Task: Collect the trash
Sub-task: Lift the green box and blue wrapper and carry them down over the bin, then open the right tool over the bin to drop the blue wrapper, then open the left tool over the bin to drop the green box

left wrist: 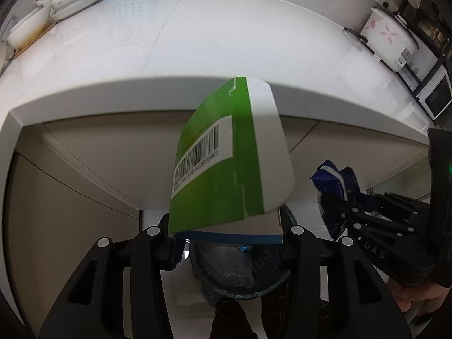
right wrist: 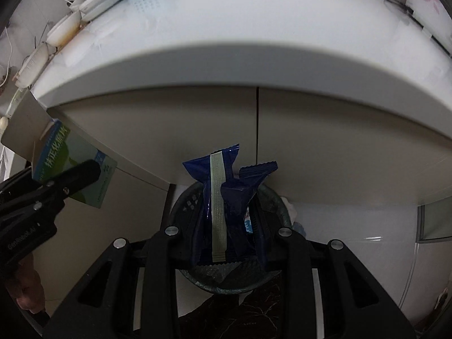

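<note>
Carton (left wrist: 226, 158) and wrapper (right wrist: 226, 195) hang clamped above bin (right wrist: 183, 206).

The green-and-white carton (left wrist: 226, 158) stands up out of the left gripper (left wrist: 226, 240), barcode label facing the lens, blue strip along its lower edge, clamped between the two fingers. It hangs in front of the counter's edge, right above the dark, round trash bin (left wrist: 234, 276) on the floor. Over on the other side, the dark blue snack wrapper (right wrist: 226, 197) is crumpled and upright, a pale seam strip running down its face, pinched in the right gripper (right wrist: 228, 243). It too sits directly over the bin's (right wrist: 226, 279) open mouth.
</note>
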Available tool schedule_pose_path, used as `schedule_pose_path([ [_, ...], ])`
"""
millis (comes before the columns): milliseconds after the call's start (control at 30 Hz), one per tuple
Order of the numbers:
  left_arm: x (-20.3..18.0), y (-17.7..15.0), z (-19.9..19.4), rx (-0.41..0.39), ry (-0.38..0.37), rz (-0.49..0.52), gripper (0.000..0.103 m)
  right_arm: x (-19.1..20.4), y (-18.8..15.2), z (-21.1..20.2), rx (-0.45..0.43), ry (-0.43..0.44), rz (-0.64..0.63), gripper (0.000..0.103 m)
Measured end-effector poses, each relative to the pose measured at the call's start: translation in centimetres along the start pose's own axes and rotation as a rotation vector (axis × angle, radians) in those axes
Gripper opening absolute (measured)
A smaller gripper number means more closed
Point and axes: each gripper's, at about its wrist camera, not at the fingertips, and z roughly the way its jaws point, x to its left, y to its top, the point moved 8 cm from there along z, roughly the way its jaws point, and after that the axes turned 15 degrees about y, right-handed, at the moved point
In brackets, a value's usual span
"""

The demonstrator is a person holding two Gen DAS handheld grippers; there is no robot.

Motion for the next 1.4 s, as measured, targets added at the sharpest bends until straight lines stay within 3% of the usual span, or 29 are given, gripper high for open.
schedule_pose_path([
  [400, -0.2, -4.7, 4.7, 0.108, 0.022, -0.001, 0.045, -1.5, -4.4, 8.7, 0.145, 0.006, 0.038, 0.033],
  [667, -1.0, -5.8, 5.6, 0.142, 0.031, 0.024, 0.045, -2.6, -5.3, 9.8, 0.178, -0.025, 0.040, 0.055],
  [900, -1.7, -6.5, 6.5, 0.170, 0.029, 0.049, 0.045, -4.0, -4.8, 8.5, 0.133, -0.023, 0.045, 0.085],
  [1000, -2.0, -6.3, 7.4, 0.182, 0.023, 0.069, 0.045, -5.0, -4.0, 6.7, 0.090, -0.037, 0.060, 0.093],
  [1400, -6.8, -6.5, 9.6, 0.223, -0.042, 0.174, 0.046, -9.3, -3.6, 1.6, 0.006, -0.108, 0.119, 0.095],
])
